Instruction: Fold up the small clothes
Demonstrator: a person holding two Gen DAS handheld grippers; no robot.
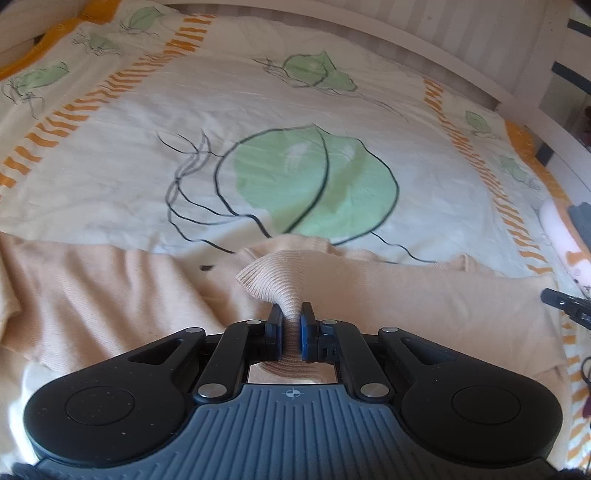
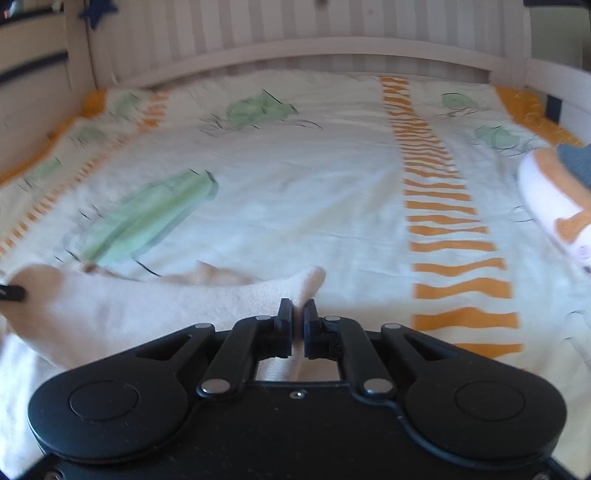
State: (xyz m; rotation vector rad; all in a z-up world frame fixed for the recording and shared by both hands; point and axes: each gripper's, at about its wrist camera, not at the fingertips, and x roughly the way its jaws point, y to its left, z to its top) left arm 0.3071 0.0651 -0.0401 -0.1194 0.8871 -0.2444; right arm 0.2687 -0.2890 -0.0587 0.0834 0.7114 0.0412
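I am in a bedroom at home, leaning over a bed. A cream bedspread [image 1: 258, 110] covers it, printed with big green leaves [image 1: 314, 184] drawn in thin dark lines and bands of orange stripes [image 2: 454, 243], with an orange border [image 1: 40, 55] at the edges. Behind it stands a pale slatted headboard [image 2: 295, 33] with a curved top rail. To one side I see light shelves or drawers [image 2: 33, 55] with dark gaps (their contents are too blurred to tell). A small pile of folded clothes [image 2: 554, 192], white, orange and grey, sits on the bed's edge.
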